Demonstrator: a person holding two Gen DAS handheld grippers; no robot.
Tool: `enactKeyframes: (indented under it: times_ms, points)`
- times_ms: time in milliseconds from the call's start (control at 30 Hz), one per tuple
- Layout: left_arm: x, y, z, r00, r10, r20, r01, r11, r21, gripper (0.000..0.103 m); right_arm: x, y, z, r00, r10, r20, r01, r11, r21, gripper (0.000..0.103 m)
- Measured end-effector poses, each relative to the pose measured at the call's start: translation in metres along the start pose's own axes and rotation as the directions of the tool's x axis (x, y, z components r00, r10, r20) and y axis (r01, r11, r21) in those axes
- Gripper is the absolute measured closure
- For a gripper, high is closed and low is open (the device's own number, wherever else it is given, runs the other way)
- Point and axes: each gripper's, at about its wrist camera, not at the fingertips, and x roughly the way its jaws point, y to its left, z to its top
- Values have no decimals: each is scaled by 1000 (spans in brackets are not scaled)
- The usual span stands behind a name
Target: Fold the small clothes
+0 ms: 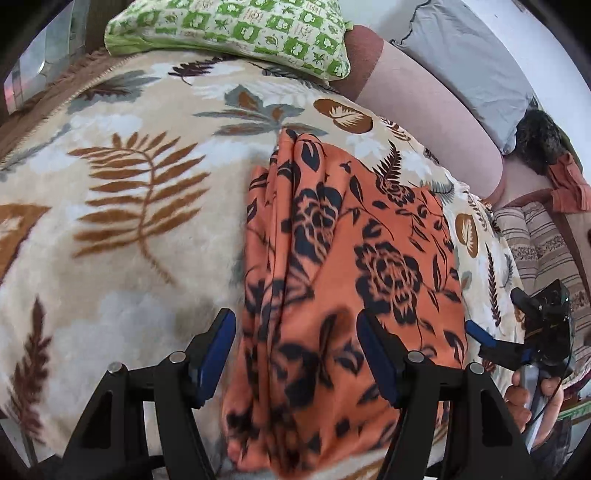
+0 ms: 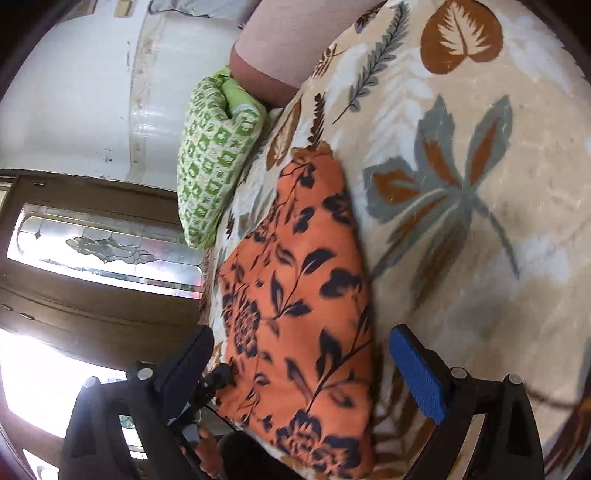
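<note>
Left wrist view shows the orange flowered cloth (image 1: 343,266) folded on the leaf-print blanket (image 1: 122,206), both the left gripper (image 1: 295,354) and right gripper (image 2: 314,369) open above it, holding nothing.

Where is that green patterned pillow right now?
In the left wrist view the green patterned pillow lies at the top, at the far end of the leaf-print blanket, beyond the orange floral garment and beside a pinkish bolster.

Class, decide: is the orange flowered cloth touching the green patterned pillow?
Apart. The left wrist view shows leaf-print blanket between the orange flowered cloth and green patterned pillow.
</note>
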Motion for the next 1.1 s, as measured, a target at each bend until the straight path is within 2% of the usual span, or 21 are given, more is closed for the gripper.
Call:
enactKeyframes:
  times_ms: [100, 167, 200, 267, 333, 367, 433, 467, 500, 533, 567, 600, 633, 767, 867, 1000, 1100]
  points:
    - [20, 5, 2, 999, -9, -43, 9, 1000, -11, 34, 16, -2, 5, 1000, -5, -27, 5, 1000, -1, 6]
    - [21, 8, 4, 999, -30, -36, 29, 1000, -11, 34, 35, -6, 4, 997, -17, -70, 18, 1000, 5, 6]
    - [18, 7, 6, 999, -30, -44, 29, 999, -13, 38, 41, -4, 2, 996, -41, -84, 41, 999, -5, 6]
    - [4, 3, 10, 998, -57, -8, 57, 998, -7, 41, 41, 7, -1, 997, -18, -73, 14, 999, -51, 6]
    - [-3, -2, 16, 997, -64, 45, 62, 998, 25, 38, 41, 13, -1, 997, -37, -64, 32, 997, -76, 6]
    - [3, -2, 19, 998, -58, 32, 58, 998, 27, 38, 45, 12, 0, 996, -57, -63, 51, 995, -86, 6]
    - [31, 5, 20, 997, -41, -58, 41, 999, 0, 37, 54, 5, -1, 993, -80, -85, 74, 995, -70, 6]
    - [38, 11, 19, 997, -57, -54, 56, 998, -27, 37, 56, 3, -2, 993, -81, -86, 74, 995, -72, 6]
    - [36, 13, 20, 997, -72, -38, 71, 997, -37, 41, 58, 6, -3, 993, -87, -77, 79, 993, -93, 6]
    - [33, 12, 21, 996, -75, -42, 74, 997, -33, 49, 60, 11, -4, 992, -92, -84, 82, 990, -117, 11]
    - [32, 11, 21, 996, -82, -47, 80, 996, -28, 62, 64, 13, -5, 989, -108, -98, 95, 987, -130, 28]
    - [32, 12, 20, 994, -91, -53, 90, 996, -26, 66, 70, 15, -7, 983, -148, -110, 131, 980, -146, 52]
    - [33, 13, 20, 994, -95, -57, 94, 995, -25, 68, 76, 15, -9, 977, -177, -122, 157, 974, -161, 59]
    - [27, 18, 19, 990, -129, -64, 126, 991, -49, 75, 77, 40, -12, 964, -249, -95, 218, 942, -256, 64]
    - [17, 17, 18, 990, -137, -30, 135, 990, -48, 78, 72, 67, -12, 958, -277, -76, 235, 908, -346, 67]
    - [-7, -5, 20, 982, -180, 53, 181, 983, -24, 78, 47, 105, -8, 962, -271, -10, 238, 860, -451, 69]
    - [-26, -33, 32, 967, -219, 129, 218, 976, 18, 78, 15, 130, 5, 967, -247, 68, 247, 826, -507, 69]
